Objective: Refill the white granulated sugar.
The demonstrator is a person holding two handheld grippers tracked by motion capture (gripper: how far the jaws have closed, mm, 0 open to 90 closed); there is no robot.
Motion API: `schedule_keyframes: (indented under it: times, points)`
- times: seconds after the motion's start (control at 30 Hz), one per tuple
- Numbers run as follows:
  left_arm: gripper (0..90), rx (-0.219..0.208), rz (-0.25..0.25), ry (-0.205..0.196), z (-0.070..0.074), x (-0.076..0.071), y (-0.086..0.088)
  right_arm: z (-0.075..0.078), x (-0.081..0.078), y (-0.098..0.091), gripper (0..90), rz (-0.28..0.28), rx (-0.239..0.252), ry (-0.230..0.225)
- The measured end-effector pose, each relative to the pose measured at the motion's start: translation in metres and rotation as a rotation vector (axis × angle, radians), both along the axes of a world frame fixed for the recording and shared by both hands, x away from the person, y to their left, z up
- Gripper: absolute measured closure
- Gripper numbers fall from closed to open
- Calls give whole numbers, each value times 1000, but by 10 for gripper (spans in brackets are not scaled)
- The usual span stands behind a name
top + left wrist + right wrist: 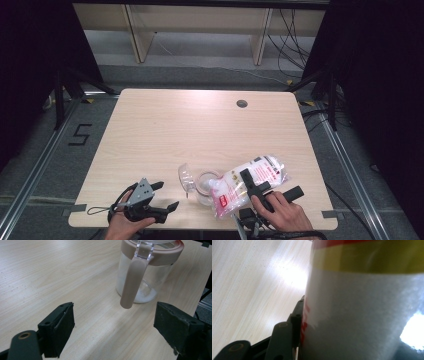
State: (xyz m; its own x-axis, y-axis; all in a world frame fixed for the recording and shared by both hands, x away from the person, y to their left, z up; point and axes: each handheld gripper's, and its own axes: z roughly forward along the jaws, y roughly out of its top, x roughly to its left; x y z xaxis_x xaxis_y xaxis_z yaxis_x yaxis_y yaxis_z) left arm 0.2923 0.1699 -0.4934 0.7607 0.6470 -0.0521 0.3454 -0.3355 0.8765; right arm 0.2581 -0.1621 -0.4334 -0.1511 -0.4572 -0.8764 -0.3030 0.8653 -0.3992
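A clear jar [205, 189] with a pinkish-brown rim stands near the table's front edge, its clear lid [185, 177] flipped open to the left. A plastic bag of white powder [252, 181] with red print lies tilted, its lower end over the jar's mouth. My right gripper [272, 181] is shut on the bag; one black finger [296, 318] presses the bag's [362, 315] side. My left gripper [166, 195] rests open at the front left, nothing between its jaws. In the left gripper view [113, 312] the jar [147, 277], its handle [132, 282] and a little white powder [147, 294] inside show ahead.
The light wooden table [200, 130] has a round cable hole [242, 103] at the back right. Its front edge runs just under both hands. Wooden shelf legs [137, 35] and cables [295, 35] lie on the floor beyond the table.
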Motion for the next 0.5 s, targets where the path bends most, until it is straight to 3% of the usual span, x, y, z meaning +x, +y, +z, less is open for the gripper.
schedule_keyframes:
  times: [0.03, 0.1, 0.17, 0.23, 0.3, 0.4, 0.5]
  points:
    - [162, -13, 13, 18, -1, -1, -1, 0, 0, 0, 546, 0, 1, 0]
    - [162, -13, 13, 18, -1, -1, -1, 0, 0, 0, 547, -1, 4, 2]
    - [162, -12, 13, 18, 0, -1, -1, 3, 0, 0, 548, 3, -26, -3]
    - [162, 2, -1, -1, 0, 0, 0, 4, 1, 0, 549, 5, -31, -7]
    - [162, -12, 13, 18, 0, -1, -1, 4, 0, 0, 549, -2, -24, -11]
    - [162, 3, -1, -2, 0, 0, 0, 4, 0, 0, 551, 1, -8, -9]
    - [162, -2, 5, 2, 0, -1, -1, 5, 0, 2, 551, 4, -23, -11]
